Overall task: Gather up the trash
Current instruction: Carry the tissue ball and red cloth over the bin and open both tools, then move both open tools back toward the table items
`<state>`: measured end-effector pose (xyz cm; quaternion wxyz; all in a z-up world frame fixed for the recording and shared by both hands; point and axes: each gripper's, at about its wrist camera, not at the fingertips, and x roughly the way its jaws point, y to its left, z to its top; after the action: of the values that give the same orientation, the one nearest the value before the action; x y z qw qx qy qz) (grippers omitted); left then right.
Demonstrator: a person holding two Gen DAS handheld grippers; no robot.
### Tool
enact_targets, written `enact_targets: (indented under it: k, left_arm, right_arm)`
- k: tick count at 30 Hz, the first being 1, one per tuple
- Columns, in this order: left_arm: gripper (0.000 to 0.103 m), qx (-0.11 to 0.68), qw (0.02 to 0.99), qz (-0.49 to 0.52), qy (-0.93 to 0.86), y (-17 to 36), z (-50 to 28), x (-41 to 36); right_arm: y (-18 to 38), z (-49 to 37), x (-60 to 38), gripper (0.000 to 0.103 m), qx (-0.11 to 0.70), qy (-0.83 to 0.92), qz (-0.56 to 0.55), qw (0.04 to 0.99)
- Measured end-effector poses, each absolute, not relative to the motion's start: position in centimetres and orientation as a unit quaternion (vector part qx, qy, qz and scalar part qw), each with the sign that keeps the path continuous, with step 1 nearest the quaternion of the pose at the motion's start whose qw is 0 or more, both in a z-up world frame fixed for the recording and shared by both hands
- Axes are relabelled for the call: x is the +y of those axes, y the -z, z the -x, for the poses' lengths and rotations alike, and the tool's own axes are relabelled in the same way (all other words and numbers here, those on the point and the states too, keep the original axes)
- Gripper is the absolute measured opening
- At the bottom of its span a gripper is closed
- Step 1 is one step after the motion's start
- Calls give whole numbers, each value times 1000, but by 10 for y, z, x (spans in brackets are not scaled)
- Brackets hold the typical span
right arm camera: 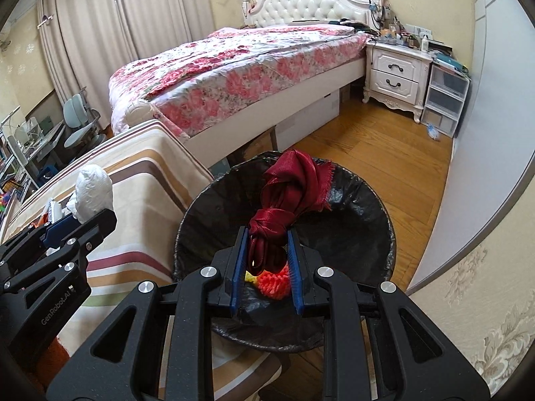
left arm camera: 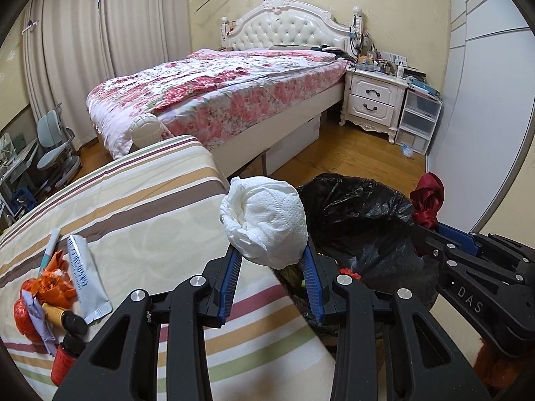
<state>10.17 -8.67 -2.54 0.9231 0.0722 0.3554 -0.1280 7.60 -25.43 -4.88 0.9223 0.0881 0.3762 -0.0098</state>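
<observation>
left gripper point(left arm camera: 271, 257) pinching white crumpled tissue wad point(left arm camera: 265, 222) between blue pads, held up over near right edge of striped cloth surface point(left arm camera: 140, 207), just left of black-lined trash bin point(left arm camera: 361, 214). right gripper point(right arm camera: 267, 234) clamped on knotted dark red cloth point(right arm camera: 291, 187), held over open bin mouth point(right arm camera: 367, 220), orange-red knobbly item point(right arm camera: 276, 284) and bit of yellow lying in bin under it. more trash heaped near left on striped surface: orange wrapper point(left arm camera: 50, 285), silver-white tube point(left arm camera: 83, 277), small dark bottle point(left arm camera: 72, 322); floral bed point(left arm camera: 217, 90) and white nightstand point(left arm camera: 374, 100) far behind.
</observation>
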Motion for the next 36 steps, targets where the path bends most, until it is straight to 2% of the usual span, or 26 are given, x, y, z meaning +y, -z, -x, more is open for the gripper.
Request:
enact_targets:
  k: [15, 18, 20, 21, 22, 23, 25, 31, 36]
  left_arm:
    - [36, 354, 920, -97, 137, 30, -118, -115]
    - [39, 357, 919, -94, 138, 31, -119, -117]
    - [45, 356, 919, -95, 136, 31, -120, -117]
    - [49, 355, 920, -95, 135, 31, -120, -118]
    - [58, 354, 921, -95, 134, 31, -121, -118]
    - [66, 352, 922, -94, 132, 31, -120, -118]
    - [70, 348, 924, -91, 130, 29, -121, -116]
    - [76, 342, 927, -93, 125, 26, -121, -113]
    - [77, 341, 929, -84, 118, 21, -119, -104]
  right_arm:
    - [58, -90, -272, 23, 386, 22, -99, 917]
    - [59, -91, -275, 23, 388, 24, -101, 916]
    - [59, -91, -276, 24, 388, 26, -101, 916]
    - [59, -91, -277, 26, 387, 28, -101, 916]
    - [59, -91, -278, 34, 386, 29, -102, 916]
    - [59, -90, -278, 37, 385, 32, -102, 917]
    - [59, -89, -280, 40, 383, 35, -103, 917]
    - [58, -85, -285, 42, 382, 46, -108, 917]
    - [57, -81, -285, 47, 381, 52, -112, 916]
